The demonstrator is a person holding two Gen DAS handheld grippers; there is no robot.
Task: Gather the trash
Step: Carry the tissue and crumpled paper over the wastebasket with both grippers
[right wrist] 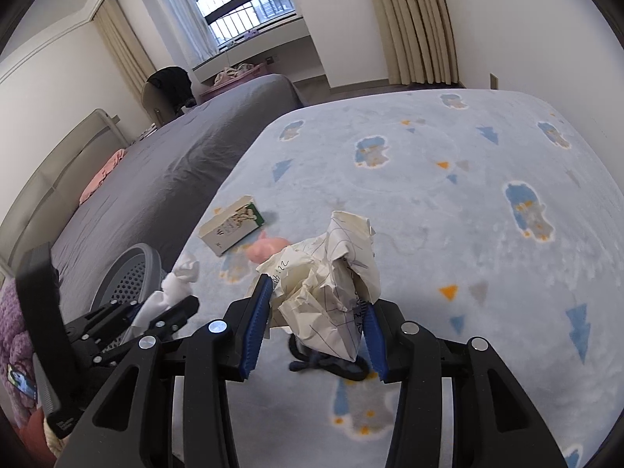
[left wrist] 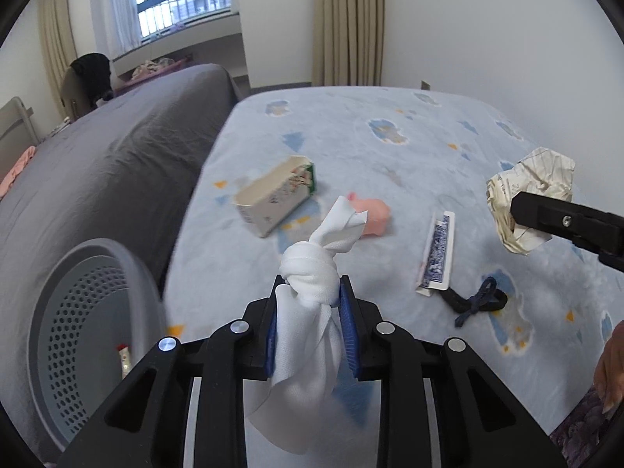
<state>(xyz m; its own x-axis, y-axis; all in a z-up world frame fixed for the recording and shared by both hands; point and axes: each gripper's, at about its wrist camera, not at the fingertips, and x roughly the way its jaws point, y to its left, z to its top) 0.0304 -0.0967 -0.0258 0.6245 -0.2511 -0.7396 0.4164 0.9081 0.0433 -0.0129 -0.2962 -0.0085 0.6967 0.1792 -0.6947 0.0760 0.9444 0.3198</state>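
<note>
My left gripper (left wrist: 310,292) is shut on a knotted white cloth (left wrist: 312,269) and holds it above the blue patterned blanket (left wrist: 390,148), just right of a grey perforated bin (left wrist: 78,319). My right gripper (right wrist: 318,308) is shut on a crumpled ball of lined paper (right wrist: 331,273); that paper also shows in the left wrist view (left wrist: 526,195). On the blanket lie a small carton (left wrist: 275,195), a pink toy (left wrist: 372,214), a card box (left wrist: 438,253) and a dark knotted cord (left wrist: 479,300).
A small item (left wrist: 124,358) lies inside the bin. A bed with a grey sheet (left wrist: 109,163) runs along the left. The person's hand (left wrist: 610,366) is at the right edge. Curtains and a window are behind.
</note>
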